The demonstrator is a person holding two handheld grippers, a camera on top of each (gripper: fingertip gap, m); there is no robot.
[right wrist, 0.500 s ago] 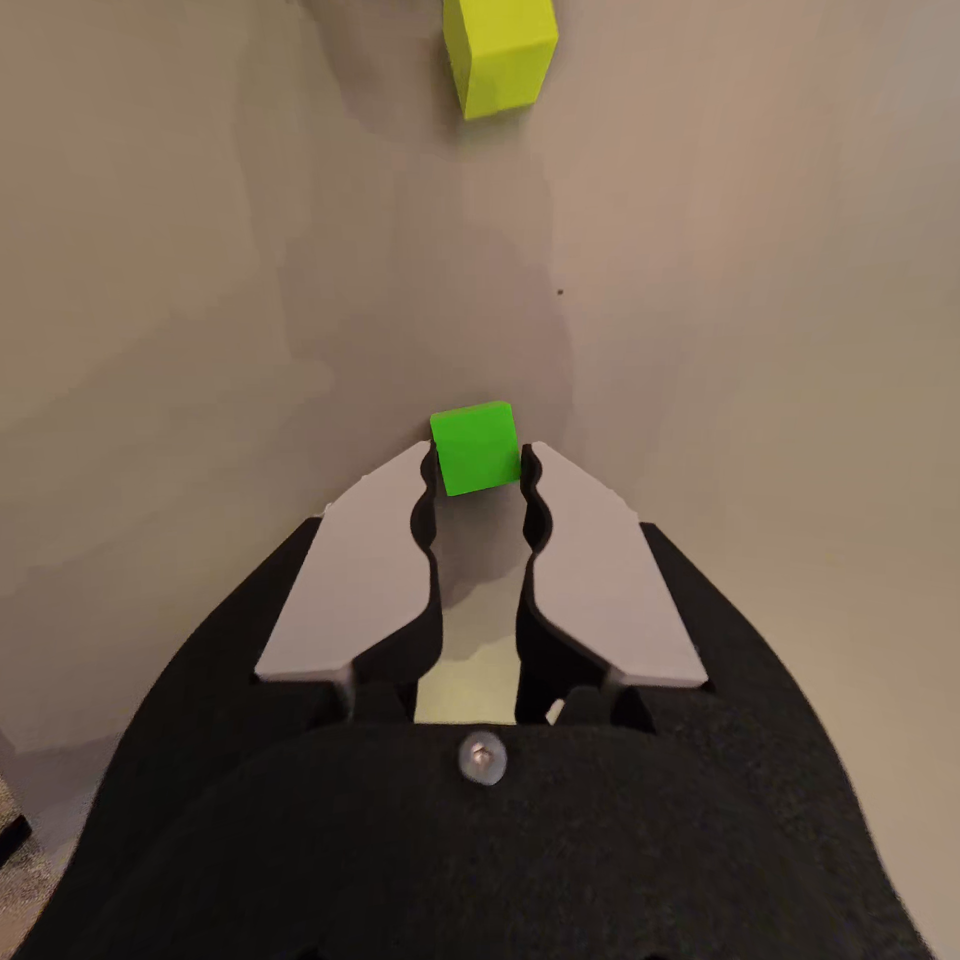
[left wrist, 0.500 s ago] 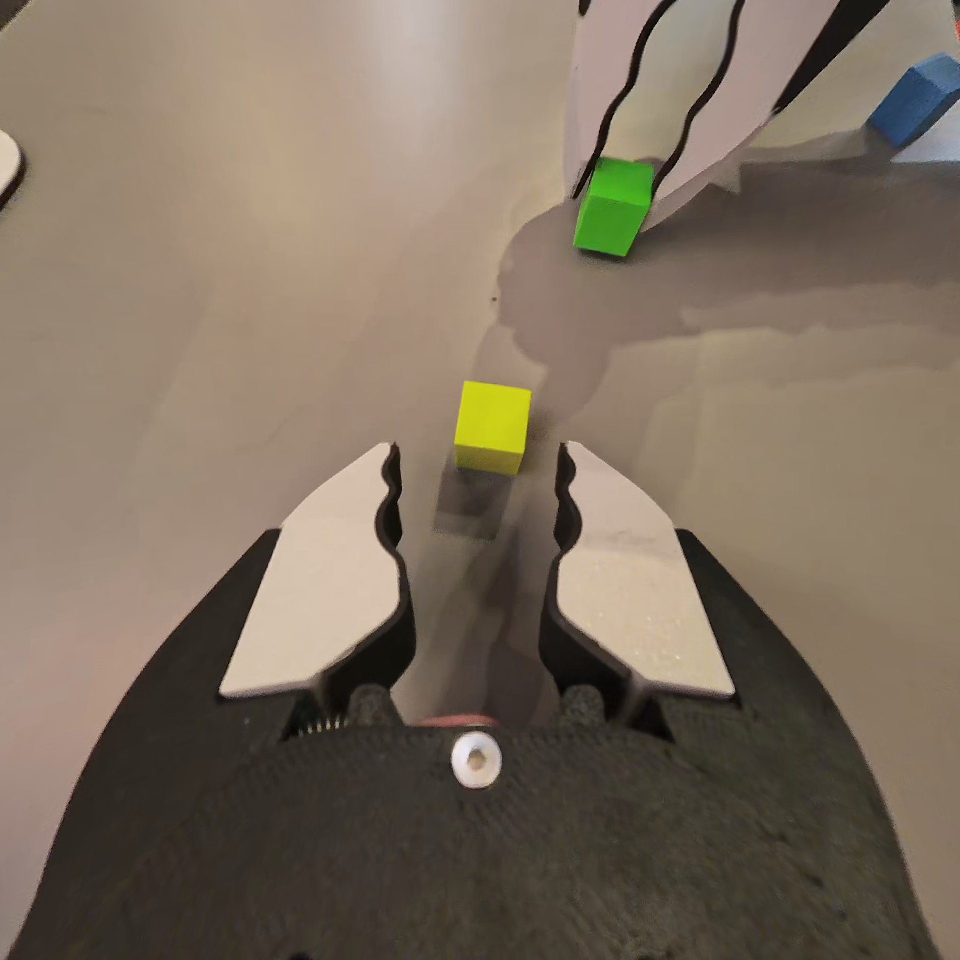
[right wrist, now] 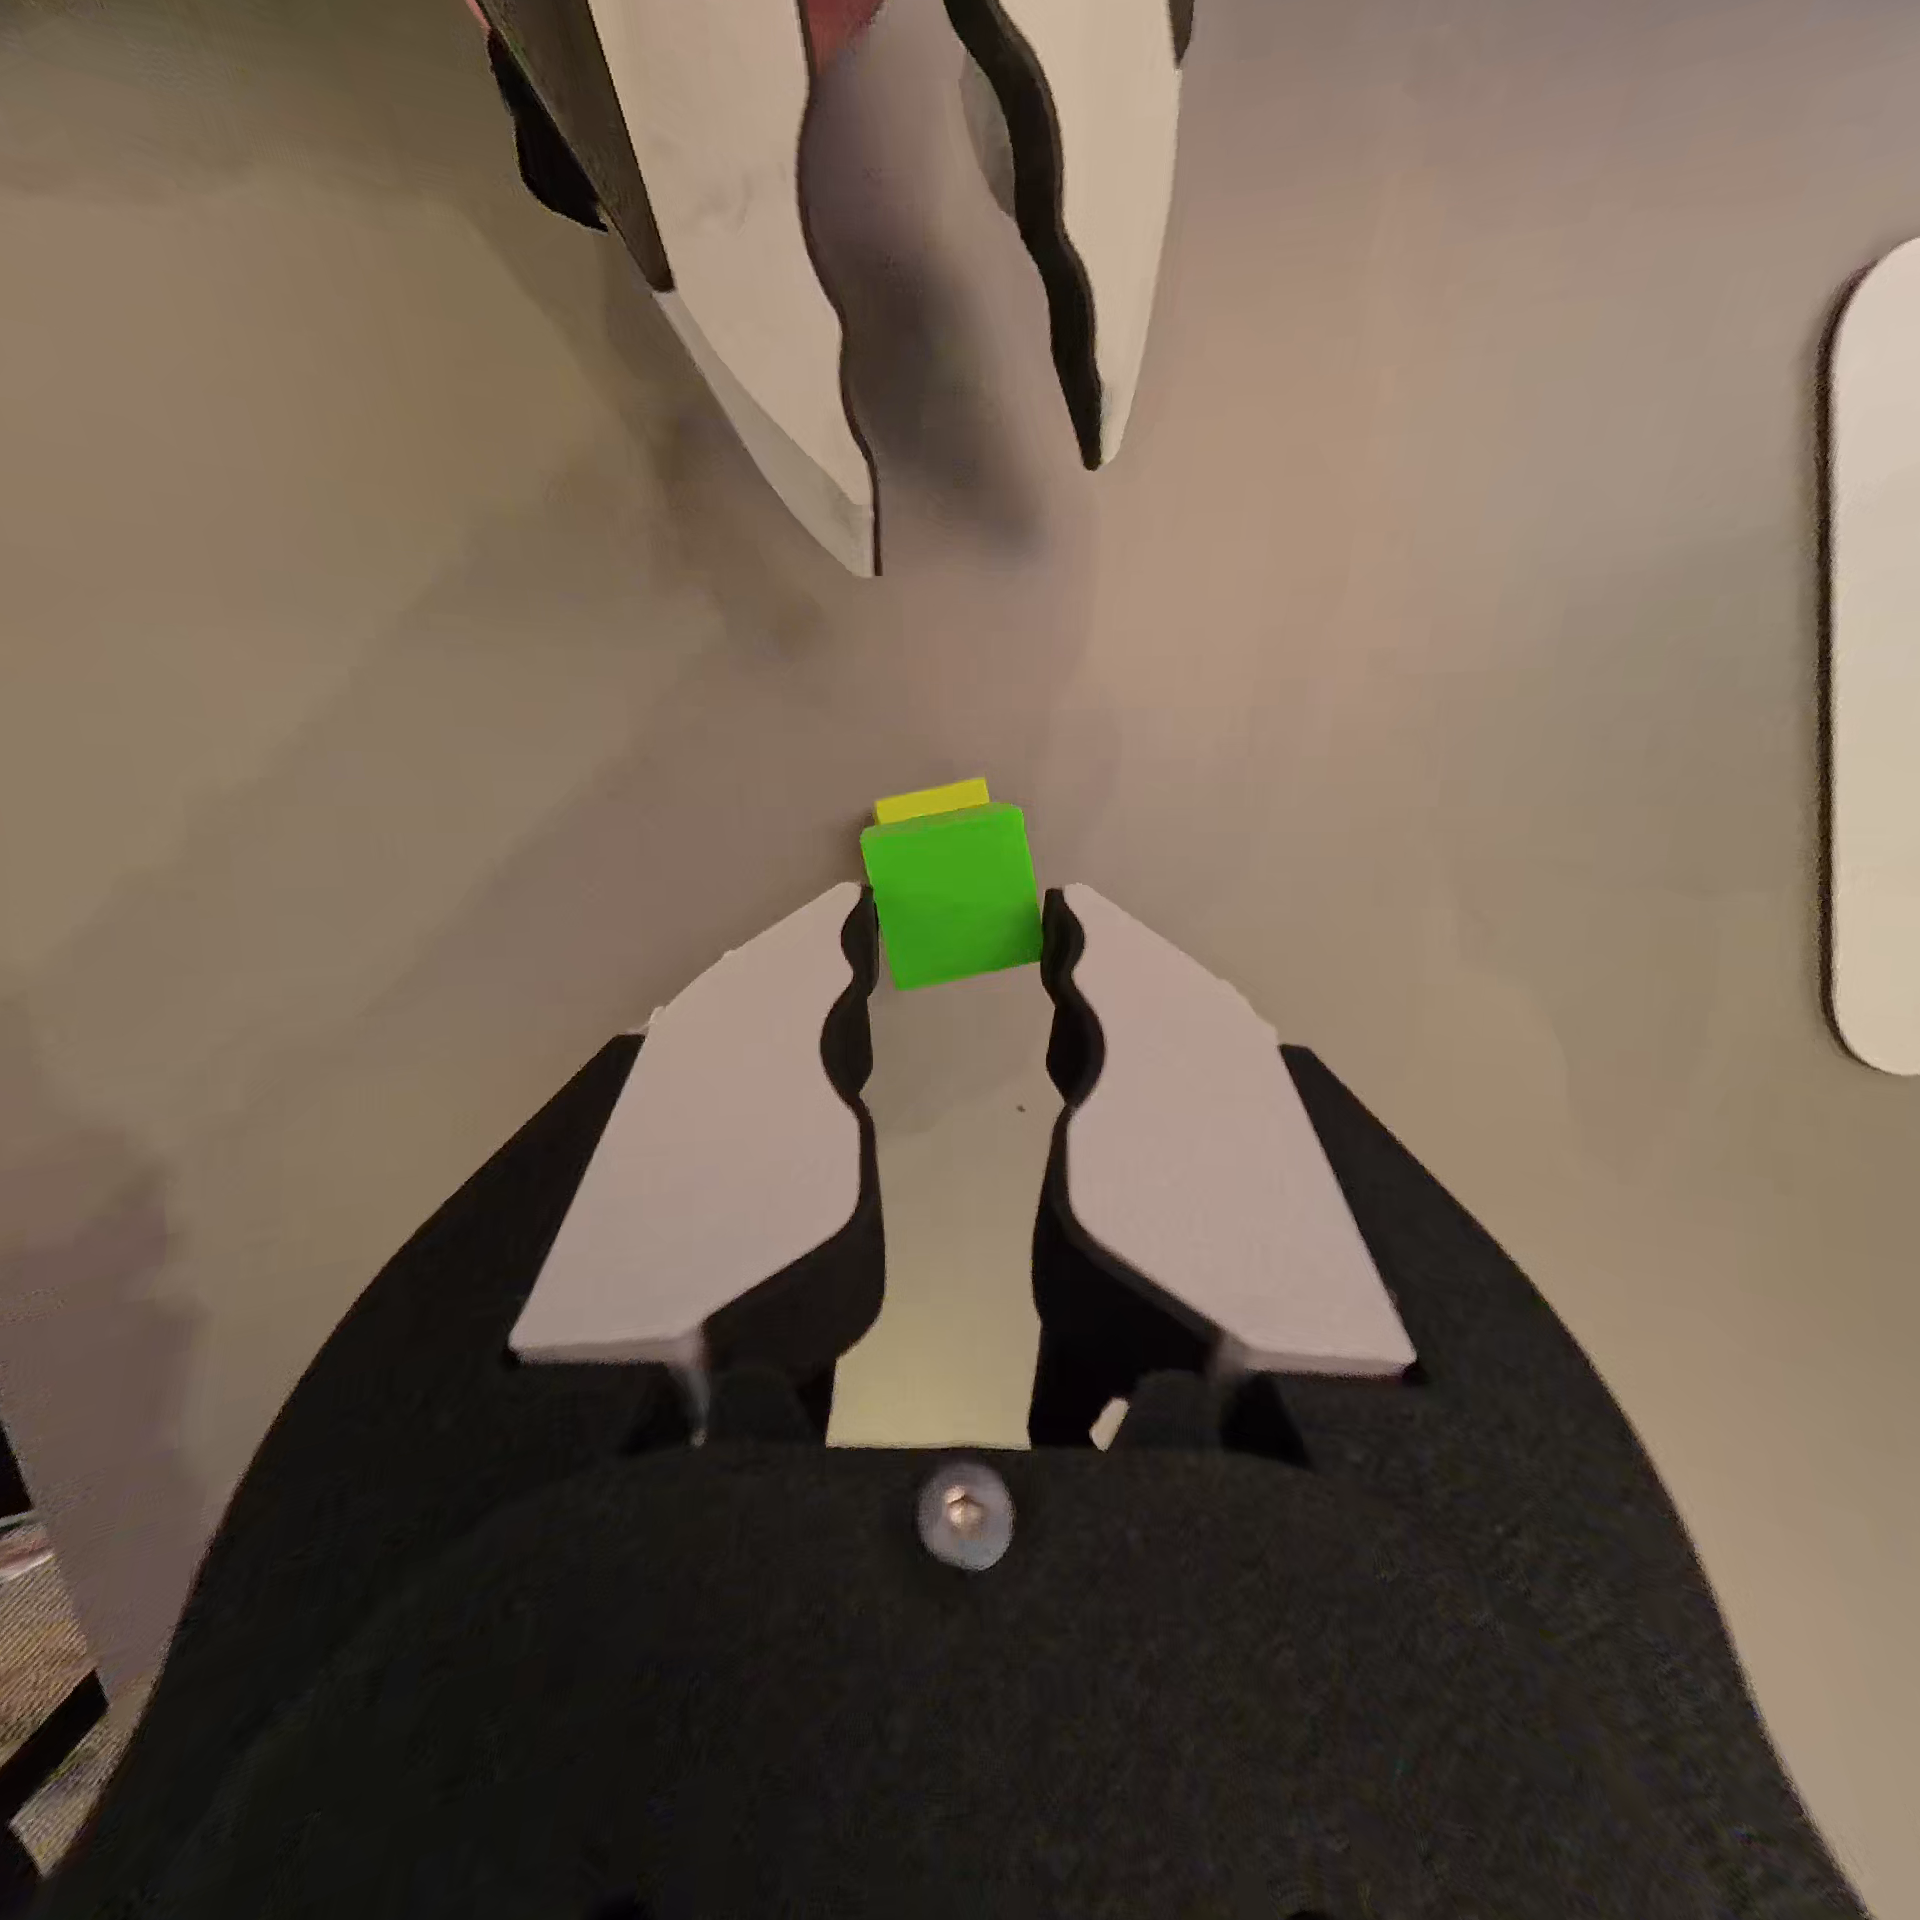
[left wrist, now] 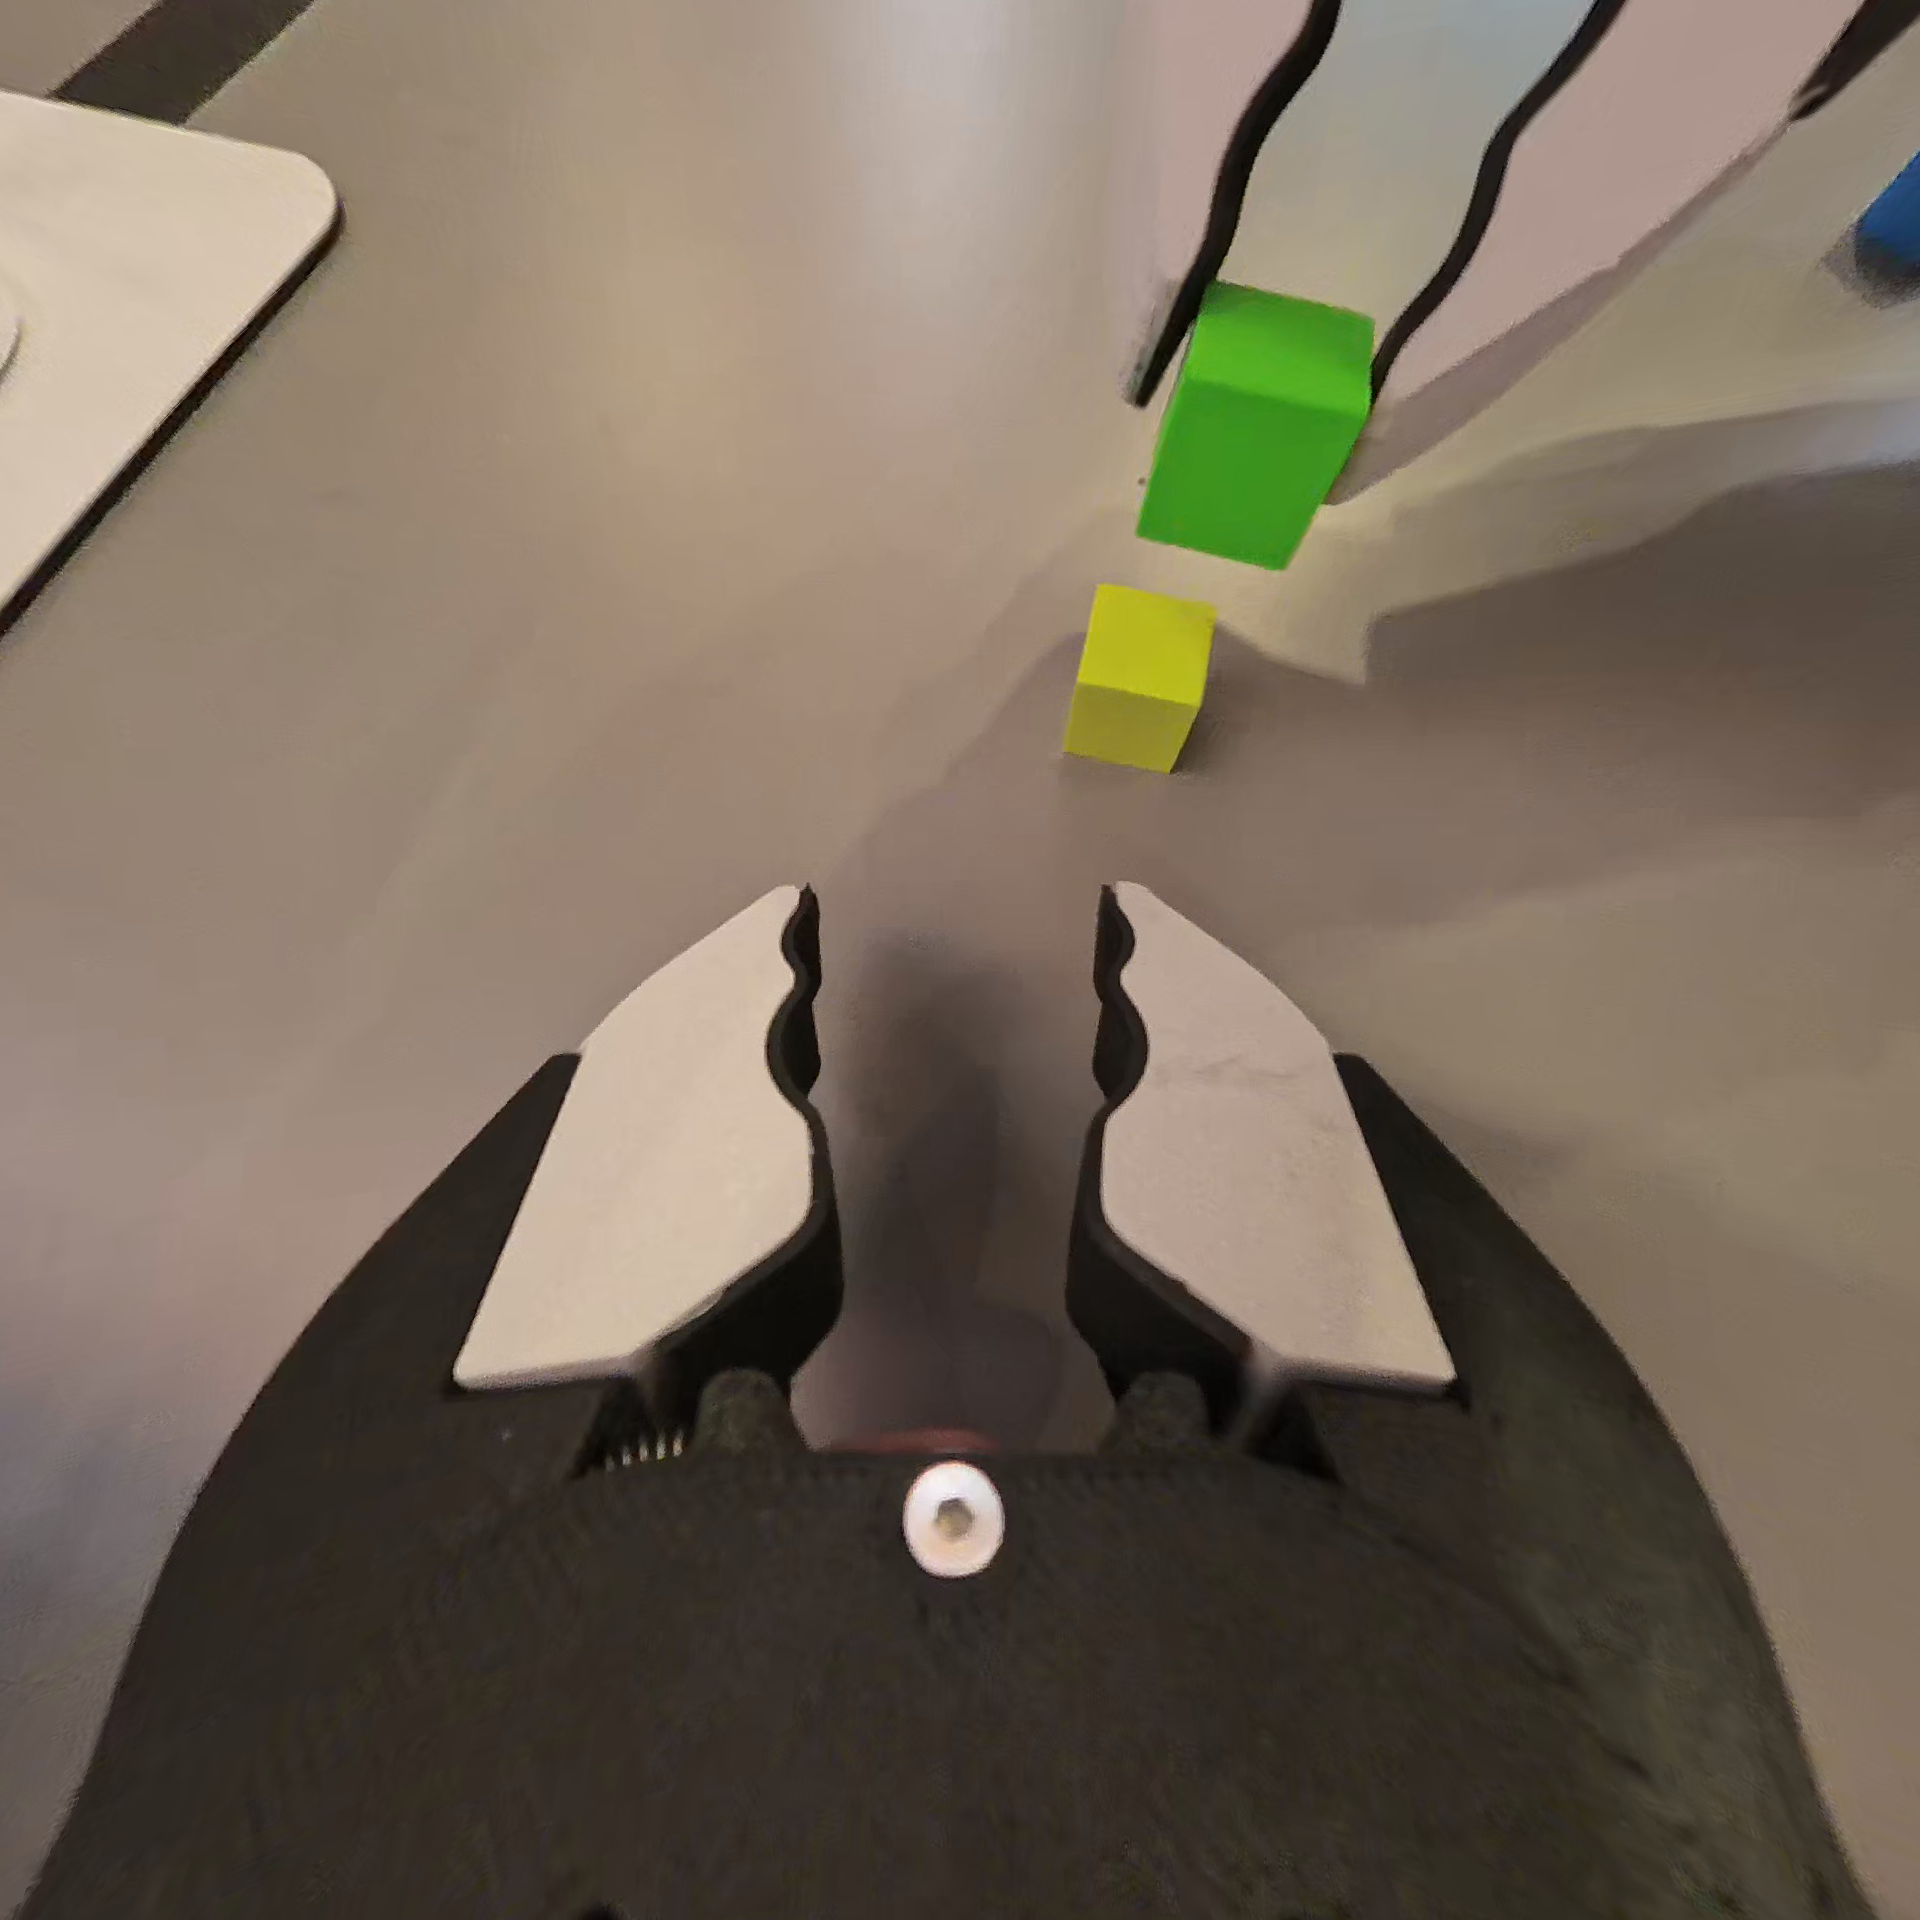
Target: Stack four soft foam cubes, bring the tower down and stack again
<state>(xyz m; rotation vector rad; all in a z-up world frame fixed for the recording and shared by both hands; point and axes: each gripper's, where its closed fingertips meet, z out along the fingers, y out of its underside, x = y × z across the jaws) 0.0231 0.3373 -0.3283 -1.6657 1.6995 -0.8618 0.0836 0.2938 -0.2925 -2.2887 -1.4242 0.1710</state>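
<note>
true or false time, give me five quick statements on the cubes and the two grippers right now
1. The right gripper is clamped on a green cube. True.
2. The left gripper holds the yellow cube. False: its jaws are open with nothing between them; that cube sits on the table ahead of it.
3. The green cube rests on the table. False: it is held in the air above the yellow one.
4. A blue cube shows at the left wrist view's right edge. True.
5. Four cubes are stacked. False: none are stacked yet.
</note>
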